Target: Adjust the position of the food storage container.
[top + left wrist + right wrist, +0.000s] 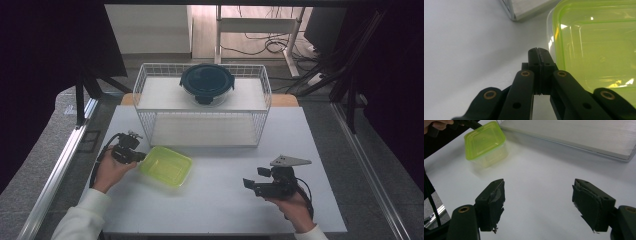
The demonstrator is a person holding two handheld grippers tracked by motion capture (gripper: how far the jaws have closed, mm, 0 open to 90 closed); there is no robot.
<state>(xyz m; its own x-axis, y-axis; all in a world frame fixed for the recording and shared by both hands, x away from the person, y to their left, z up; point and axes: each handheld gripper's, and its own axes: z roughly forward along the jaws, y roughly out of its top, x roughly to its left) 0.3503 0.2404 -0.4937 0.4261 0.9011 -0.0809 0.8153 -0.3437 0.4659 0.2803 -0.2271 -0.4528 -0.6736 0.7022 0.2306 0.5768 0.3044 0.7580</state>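
A yellow-green lidded plastic container (166,165) sits on the white table, left of centre. My left gripper (142,156) is at its left edge, held in a hand with a white sleeve. In the left gripper view the jaws (537,51) are shut against each other, with the container's lid (599,50) just to their right and nothing visibly between the pads. My right gripper (255,177) rests low at the front right, open and empty. In its own view the right gripper (539,200) has wide-spread jaws and the container (485,141) lies far off at the upper left.
A white wire rack (260,100) stands at the back of the table. A round glass container with a dark lid (207,82) sits on its top shelf. The rack's base (574,135) lies just behind the container. Bare white tabletop (225,210) spans the front.
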